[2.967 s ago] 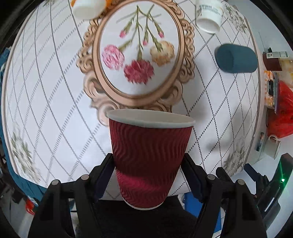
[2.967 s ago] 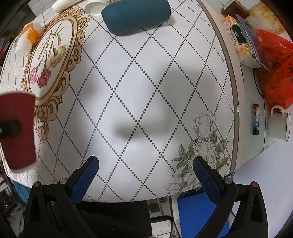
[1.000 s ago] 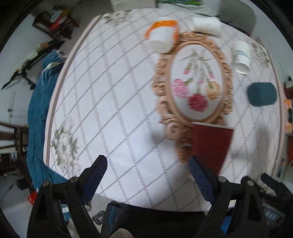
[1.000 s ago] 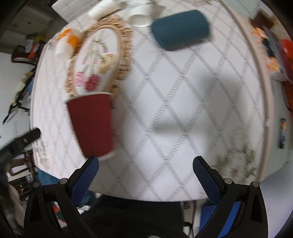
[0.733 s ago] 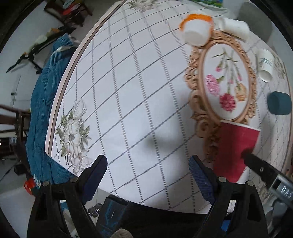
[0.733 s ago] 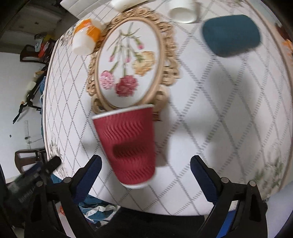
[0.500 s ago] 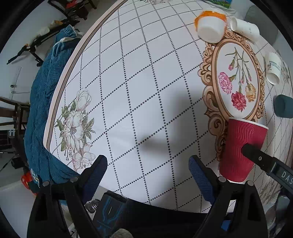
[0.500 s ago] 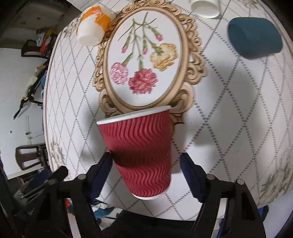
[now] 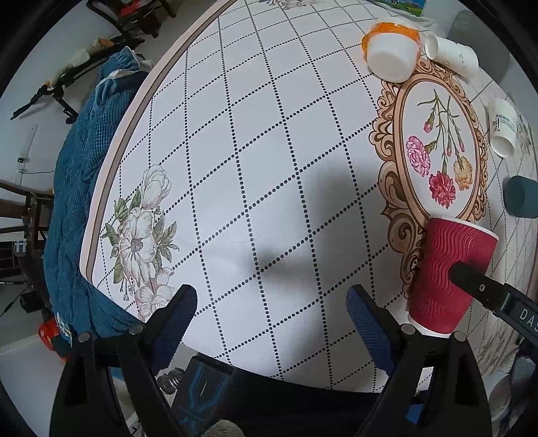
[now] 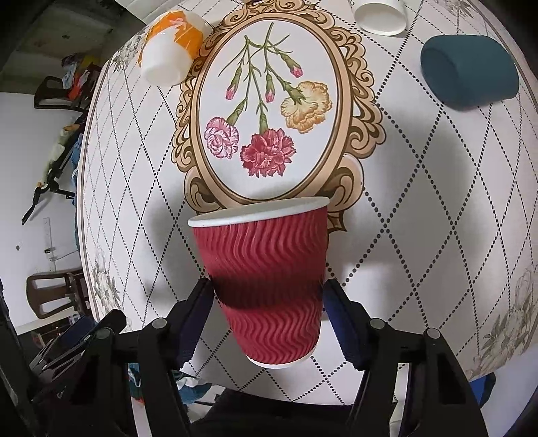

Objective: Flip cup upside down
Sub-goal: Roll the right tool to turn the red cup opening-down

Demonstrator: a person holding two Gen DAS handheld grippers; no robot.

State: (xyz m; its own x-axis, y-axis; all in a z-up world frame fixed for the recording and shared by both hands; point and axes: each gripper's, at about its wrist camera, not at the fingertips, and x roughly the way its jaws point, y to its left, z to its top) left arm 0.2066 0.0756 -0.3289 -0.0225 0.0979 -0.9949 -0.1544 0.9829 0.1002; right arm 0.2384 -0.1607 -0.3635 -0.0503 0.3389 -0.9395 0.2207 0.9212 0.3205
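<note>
- Currently right gripper (image 10: 267, 295) is clamped on the red cup (image 10: 265, 285): pads on both side walls, low-to-mid height.
- Cup is upright, white rim up, base clear of the table (image 10: 437, 208), sitting over the near edge.
- Left gripper (image 9: 270, 309) has its fingers spread apart with nothing between them, off to the cup's left over the near edge.
- Left wrist view shows the cup (image 9: 449, 279) with a right-gripper finger across its wall.
- Just past the cup: oval flower print (image 10: 272, 111) at table centre.
- Farther: teal cup (image 10: 469, 72) lying on its side toward the right edge.
- Far edge: orange-and-white cup (image 10: 171, 47) upside down, white cup (image 10: 380, 15) beside the print.
</note>
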